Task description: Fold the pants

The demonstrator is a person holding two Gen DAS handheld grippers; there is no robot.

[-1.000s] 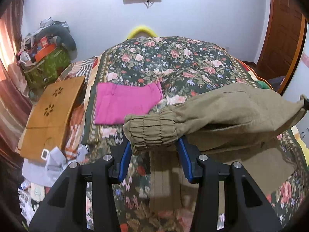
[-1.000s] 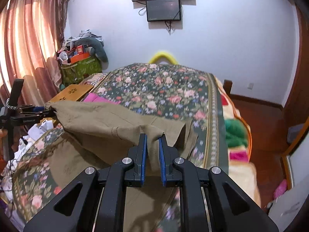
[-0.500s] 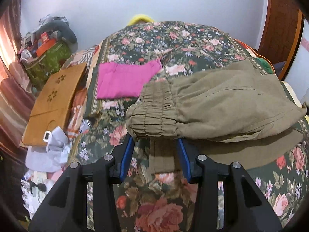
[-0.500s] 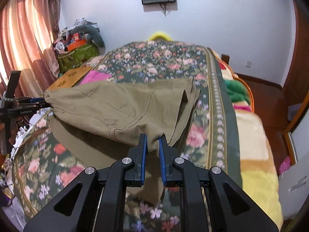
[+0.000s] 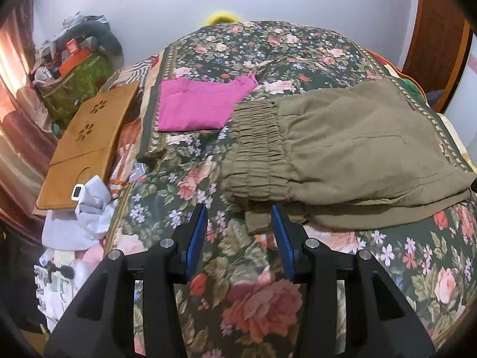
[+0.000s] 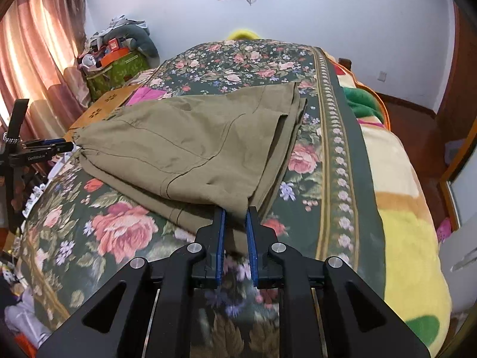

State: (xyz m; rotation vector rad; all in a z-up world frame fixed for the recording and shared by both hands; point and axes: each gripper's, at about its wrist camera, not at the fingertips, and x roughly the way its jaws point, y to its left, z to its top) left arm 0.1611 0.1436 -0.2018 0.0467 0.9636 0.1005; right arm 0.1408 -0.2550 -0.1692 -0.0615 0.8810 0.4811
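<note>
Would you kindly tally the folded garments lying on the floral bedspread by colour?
Olive: 1, the olive pants
Pink: 1, the pink garment
Total: 2

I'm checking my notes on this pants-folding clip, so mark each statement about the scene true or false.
1. The olive-green pants lie folded over on the floral bedspread. True.
2. The right gripper pinches the pants' edge. True.
3. A folded blue shirt lies beside the pants. False: it is a magenta garment.
4. The wooden lap tray lies on the pants. False: it lies apart, at the bed's side.
</note>
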